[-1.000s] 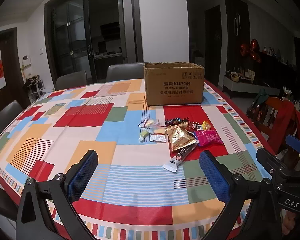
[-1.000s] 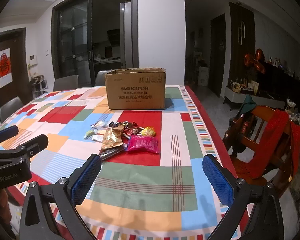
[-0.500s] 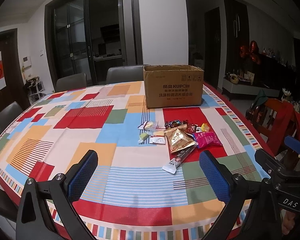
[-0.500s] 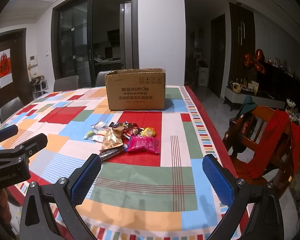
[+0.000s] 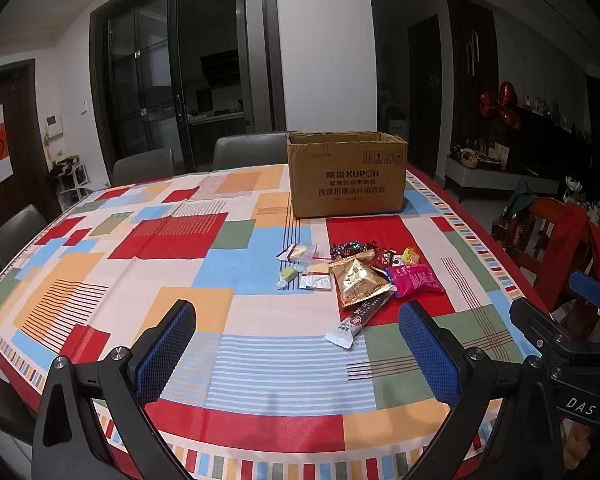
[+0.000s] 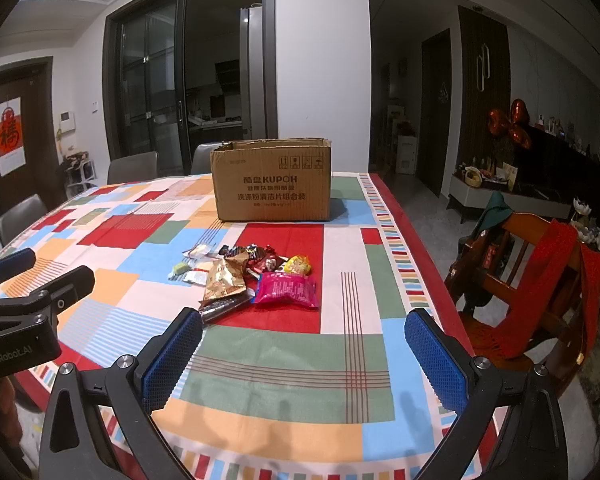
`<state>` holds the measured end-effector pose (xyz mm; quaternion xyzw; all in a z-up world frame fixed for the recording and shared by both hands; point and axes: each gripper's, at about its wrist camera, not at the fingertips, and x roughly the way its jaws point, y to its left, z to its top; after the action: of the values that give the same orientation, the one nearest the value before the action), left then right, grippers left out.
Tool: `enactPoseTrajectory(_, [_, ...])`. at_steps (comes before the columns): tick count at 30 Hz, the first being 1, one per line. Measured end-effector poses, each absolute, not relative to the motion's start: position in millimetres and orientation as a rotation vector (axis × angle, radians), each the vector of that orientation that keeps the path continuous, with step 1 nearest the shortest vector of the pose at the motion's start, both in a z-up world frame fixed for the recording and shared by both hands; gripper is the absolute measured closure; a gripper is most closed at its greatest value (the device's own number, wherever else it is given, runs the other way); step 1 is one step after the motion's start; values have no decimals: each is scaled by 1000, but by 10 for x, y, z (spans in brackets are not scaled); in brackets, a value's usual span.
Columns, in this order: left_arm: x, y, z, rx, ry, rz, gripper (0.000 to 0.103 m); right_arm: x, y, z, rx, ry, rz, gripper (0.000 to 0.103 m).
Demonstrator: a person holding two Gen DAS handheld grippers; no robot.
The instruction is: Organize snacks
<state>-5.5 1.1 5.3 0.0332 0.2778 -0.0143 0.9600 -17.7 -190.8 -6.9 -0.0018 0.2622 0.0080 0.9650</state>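
A pile of snack packets lies on the patchwork tablecloth: a gold bag (image 5: 358, 282) (image 6: 225, 280), a pink bag (image 5: 416, 280) (image 6: 288, 289), a long dark stick pack (image 5: 358, 316), small candies (image 5: 350, 247) and pale sachets (image 5: 300, 252). An open cardboard box (image 5: 346, 178) (image 6: 272, 184) stands behind them. My left gripper (image 5: 296, 344) is open and empty, short of the pile. My right gripper (image 6: 304, 354) is open and empty, in front of the pink bag.
The round table's near edge (image 5: 260, 452) lies below both grippers. A wooden chair with a red cloth (image 6: 540, 280) stands at the right. Grey chairs (image 5: 144, 166) line the far side. The left gripper's body shows in the right wrist view (image 6: 24, 312).
Both grippers have barely moved. The left view has drifted slightly, the pile sitting a touch higher in frame. Both stay open.
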Motion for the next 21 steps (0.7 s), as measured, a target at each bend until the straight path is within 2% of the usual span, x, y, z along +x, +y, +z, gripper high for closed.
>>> enactPoseTrajectory(21, [-63,6,46,68,561,-28,0,-184,-1907,-74,-4,527,16,0])
